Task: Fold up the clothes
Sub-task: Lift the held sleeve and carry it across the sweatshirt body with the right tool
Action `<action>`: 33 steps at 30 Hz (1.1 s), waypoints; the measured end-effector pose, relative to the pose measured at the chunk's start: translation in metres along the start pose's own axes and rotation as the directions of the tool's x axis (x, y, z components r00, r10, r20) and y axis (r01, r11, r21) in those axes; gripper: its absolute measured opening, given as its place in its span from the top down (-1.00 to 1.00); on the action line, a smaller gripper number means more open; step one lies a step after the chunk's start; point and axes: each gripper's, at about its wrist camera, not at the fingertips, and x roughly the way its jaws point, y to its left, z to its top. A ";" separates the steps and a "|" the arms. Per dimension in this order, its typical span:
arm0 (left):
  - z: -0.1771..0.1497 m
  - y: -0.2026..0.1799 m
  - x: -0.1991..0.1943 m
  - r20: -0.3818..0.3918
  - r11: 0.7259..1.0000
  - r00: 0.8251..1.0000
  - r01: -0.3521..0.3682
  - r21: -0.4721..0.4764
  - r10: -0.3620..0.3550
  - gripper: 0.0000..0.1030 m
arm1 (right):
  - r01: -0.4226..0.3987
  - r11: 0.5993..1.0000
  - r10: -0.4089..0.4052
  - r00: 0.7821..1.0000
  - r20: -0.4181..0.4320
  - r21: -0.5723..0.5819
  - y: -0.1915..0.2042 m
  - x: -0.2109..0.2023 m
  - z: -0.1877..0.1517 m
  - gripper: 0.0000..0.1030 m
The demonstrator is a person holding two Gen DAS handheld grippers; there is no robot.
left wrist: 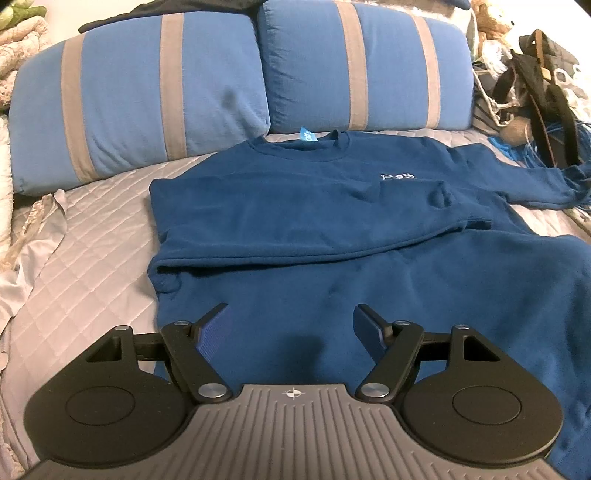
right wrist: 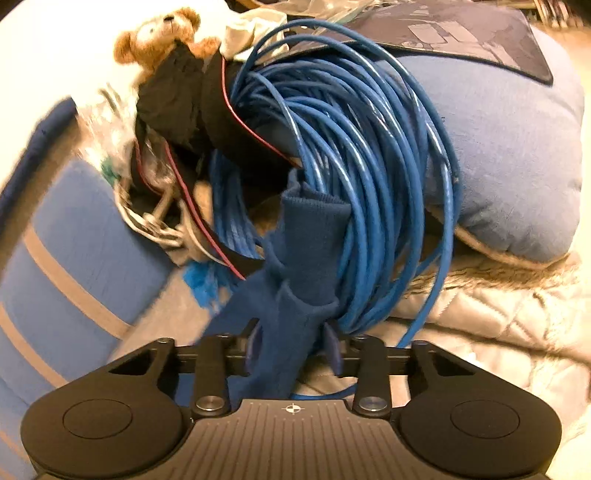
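A navy blue sweatshirt (left wrist: 295, 206) lies face up on the grey quilted bed, collar toward the pillows. One sleeve is folded across its chest; the other sleeve (left wrist: 517, 177) stretches out to the right. My left gripper (left wrist: 291, 325) hovers open over the sweatshirt's lower body, nothing between its fingers. In the right wrist view my right gripper (right wrist: 291, 343) is shut on the sweatshirt's sleeve (right wrist: 291, 321) just below the ribbed cuff (right wrist: 314, 236), which stands up against a coil of blue cable.
Two blue pillows with grey stripes (left wrist: 147, 99) lean at the head of the bed. A coil of blue cable (right wrist: 354, 147), black straps and a bag (left wrist: 546, 88), a teddy bear (right wrist: 162, 33) and a light blue cushion (right wrist: 517, 155) crowd the right side. Grey quilt (left wrist: 92, 258) lies bare on the left.
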 end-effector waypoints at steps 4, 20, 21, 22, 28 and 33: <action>-0.001 0.001 -0.001 0.009 1.000 1.000 0.010 -0.003 -0.010 -0.40 | 0.015 0.999 -0.015 1.000 0.002 -0.035 0.006 -0.001 0.000 0.74; -0.002 0.000 -0.002 0.030 1.000 1.000 0.008 -0.008 -0.007 -0.40 | -0.096 0.952 0.097 0.995 -0.011 -0.289 0.080 -0.020 -0.017 0.82; -0.003 0.000 -0.003 0.033 1.000 0.999 0.004 -0.008 -0.004 -0.40 | -0.114 0.948 0.113 0.993 -0.020 -0.297 0.086 -0.020 -0.020 0.82; -0.003 0.000 -0.003 0.035 1.000 0.999 0.001 -0.008 -0.001 -0.40 | -0.132 0.944 0.129 0.991 -0.030 -0.302 0.092 -0.021 -0.023 0.82; -0.004 0.004 -0.005 0.044 1.000 0.999 0.010 -0.029 -0.008 -0.40 | -0.258 0.910 0.237 0.966 -0.105 -0.325 0.128 -0.017 -0.041 0.83; -0.005 0.006 -0.007 0.061 0.999 0.998 0.030 -0.045 -0.027 -0.41 | -0.345 0.875 0.304 0.937 -0.170 -0.339 0.153 -0.012 -0.062 0.83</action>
